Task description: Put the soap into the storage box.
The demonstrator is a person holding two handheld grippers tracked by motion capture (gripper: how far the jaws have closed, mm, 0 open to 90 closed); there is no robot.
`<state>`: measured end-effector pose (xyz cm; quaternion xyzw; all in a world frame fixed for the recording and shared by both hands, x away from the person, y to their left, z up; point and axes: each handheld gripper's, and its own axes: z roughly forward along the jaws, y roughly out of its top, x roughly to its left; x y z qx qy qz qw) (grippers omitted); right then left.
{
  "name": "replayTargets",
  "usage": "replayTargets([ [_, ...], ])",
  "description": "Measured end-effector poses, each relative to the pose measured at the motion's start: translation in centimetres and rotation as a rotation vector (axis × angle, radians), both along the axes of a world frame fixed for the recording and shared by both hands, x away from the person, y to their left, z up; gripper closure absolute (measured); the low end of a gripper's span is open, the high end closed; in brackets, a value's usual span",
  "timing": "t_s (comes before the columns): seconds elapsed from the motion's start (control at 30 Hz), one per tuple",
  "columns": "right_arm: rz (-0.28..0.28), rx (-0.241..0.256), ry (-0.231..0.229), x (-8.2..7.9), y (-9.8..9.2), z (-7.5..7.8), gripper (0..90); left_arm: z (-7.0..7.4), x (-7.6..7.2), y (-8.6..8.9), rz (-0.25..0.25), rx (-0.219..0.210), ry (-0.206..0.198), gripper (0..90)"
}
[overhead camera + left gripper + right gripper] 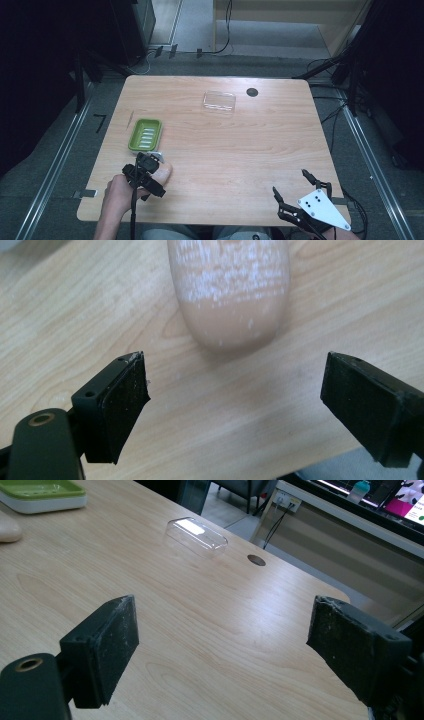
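Note:
A peach-coloured rounded bar [164, 172], speckled white like soap, lies on the wooden table near its front left. My left gripper [152, 176], held in a person's hand, is right beside it. In the left gripper view the bar [230, 290] lies just beyond the open jaws of the left gripper [235, 370], and nothing is between them. A green soap dish [145, 134] sits just behind. My right gripper [290, 181] hovers open and empty at the front right; in the right gripper view the right gripper [225, 610] faces a clear plastic lid [196, 536].
The clear lid [219, 101] rests at the table's back middle, next to a dark round hole [252, 92]. A thin stick [131, 119] lies left of the dish. The green dish [40, 492] shows far left in the right gripper view. Cables run on the floor behind.

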<state>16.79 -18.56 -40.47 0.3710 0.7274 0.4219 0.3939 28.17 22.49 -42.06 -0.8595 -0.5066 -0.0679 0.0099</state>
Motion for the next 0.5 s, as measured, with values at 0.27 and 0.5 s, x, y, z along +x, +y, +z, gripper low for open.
replayTargets([
  [0.27, -0.001, 0.003, -0.001, 0.0, 0.0, 0.0, 13.3, -0.1, 1.2, -0.5, 0.006, -0.011, -0.003, 11.6],
  [0.5, -0.001, 0.002, 0.0, 0.0, 0.0, 0.0, 13.3, -0.9, 2.3, -1.0, 0.015, -0.025, 0.007, 11.3],
])
